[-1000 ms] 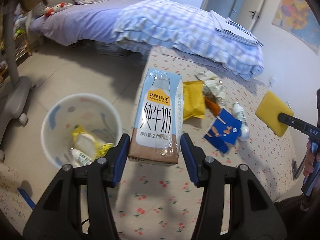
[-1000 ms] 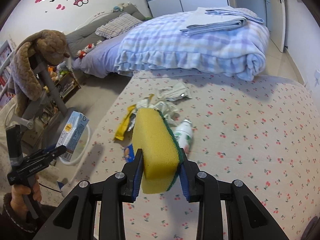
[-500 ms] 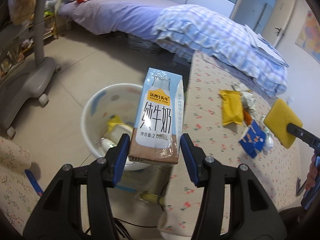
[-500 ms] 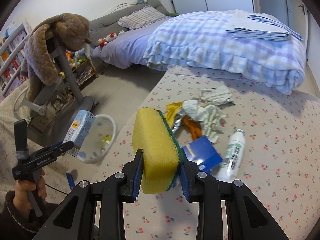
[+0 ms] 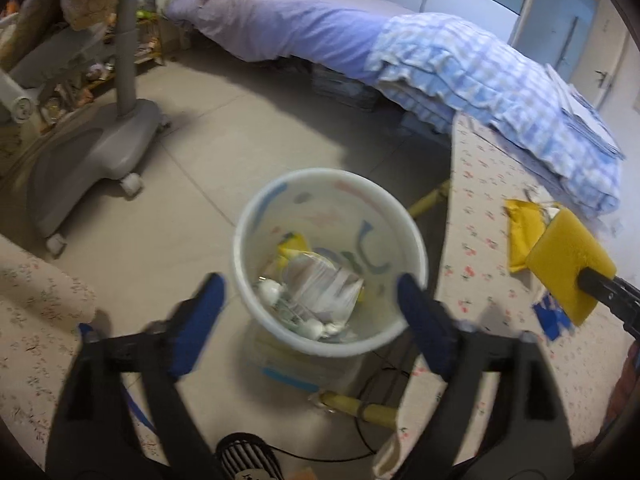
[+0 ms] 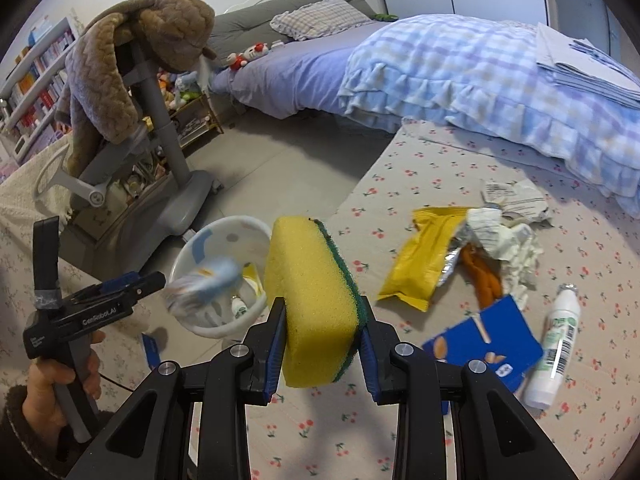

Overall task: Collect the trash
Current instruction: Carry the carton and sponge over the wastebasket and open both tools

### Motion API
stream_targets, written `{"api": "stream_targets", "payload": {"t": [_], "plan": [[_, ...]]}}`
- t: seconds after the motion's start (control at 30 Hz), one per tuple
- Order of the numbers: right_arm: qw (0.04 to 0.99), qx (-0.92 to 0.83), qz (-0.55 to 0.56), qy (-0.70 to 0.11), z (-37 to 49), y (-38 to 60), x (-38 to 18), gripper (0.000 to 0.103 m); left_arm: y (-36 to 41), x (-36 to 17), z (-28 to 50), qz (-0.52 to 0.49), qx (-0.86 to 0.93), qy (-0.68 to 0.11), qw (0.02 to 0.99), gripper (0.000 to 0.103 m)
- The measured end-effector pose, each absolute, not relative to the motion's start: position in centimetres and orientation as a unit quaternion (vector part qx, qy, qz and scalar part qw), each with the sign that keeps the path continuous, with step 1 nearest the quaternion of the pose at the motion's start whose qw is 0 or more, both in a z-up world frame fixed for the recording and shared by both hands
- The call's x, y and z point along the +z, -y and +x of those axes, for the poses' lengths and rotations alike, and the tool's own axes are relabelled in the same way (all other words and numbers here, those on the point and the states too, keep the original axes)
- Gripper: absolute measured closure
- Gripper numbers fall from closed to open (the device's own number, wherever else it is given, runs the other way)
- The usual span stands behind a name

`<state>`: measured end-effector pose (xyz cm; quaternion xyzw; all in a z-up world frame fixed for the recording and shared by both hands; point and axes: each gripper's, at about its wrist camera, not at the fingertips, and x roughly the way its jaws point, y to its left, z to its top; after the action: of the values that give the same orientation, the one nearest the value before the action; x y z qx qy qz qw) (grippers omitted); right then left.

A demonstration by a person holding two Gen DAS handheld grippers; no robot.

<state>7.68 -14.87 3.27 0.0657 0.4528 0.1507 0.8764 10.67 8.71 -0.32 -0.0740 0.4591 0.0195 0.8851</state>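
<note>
My left gripper (image 5: 310, 312) is open and empty, right above the white trash bin (image 5: 256, 216) on the floor. The milk carton (image 5: 320, 292) lies blurred inside the bin on other trash; in the right wrist view it is a blur (image 6: 208, 284) at the bin (image 6: 224, 232) mouth. My right gripper (image 6: 322, 344) is shut on a yellow and green sponge (image 6: 312, 300) above the table edge. On the table lie a yellow wrapper (image 6: 424, 256), crumpled paper (image 6: 508, 216), a blue box (image 6: 484, 344) and a white bottle (image 6: 554, 344).
The floral-cloth table (image 6: 460, 168) runs to the right of the bin. A grey wheeled stand (image 5: 96, 148) with a plush toy (image 6: 120, 60) stands left of the bin. A bed (image 5: 400, 48) with a checked quilt lies behind. A cable (image 5: 368, 392) runs under the table.
My left gripper moved over the bin, opened and let go of the milk carton, which dropped into the bin. My right gripper still holds the sponge and shifted left.
</note>
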Motion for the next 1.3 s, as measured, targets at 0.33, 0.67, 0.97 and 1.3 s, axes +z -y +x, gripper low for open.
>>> {"api": "stream_targets", "payload": {"t": [0.33, 0.67, 0.97, 1.3], "plan": [[0.868, 0.171, 0.06, -0.462, 9.9, 10.9, 1.6, 0.069, -10.9, 0.0, 10.3, -0.083, 0.073, -0.484, 0.868, 0.01], [0.863, 0.191, 0.05, -0.466, 11.8, 6.8, 0.0, 0.068, -12.5, 0.8, 10.1, -0.09, 0.093, -0.479, 0.868, 0.01], [0.87, 0.195, 0.06, -0.449, 12.7, 6.4, -0.5, 0.024, -12.8, 0.7, 10.3, -0.094, 0.095, -0.483, 0.866, 0.01], [0.88, 0.164, 0.046, -0.442, 11.5, 8.7, 1.4, 0.017, -12.0, 0.8, 10.1, -0.087, 0.081, -0.481, 0.869, 0.01]]}}
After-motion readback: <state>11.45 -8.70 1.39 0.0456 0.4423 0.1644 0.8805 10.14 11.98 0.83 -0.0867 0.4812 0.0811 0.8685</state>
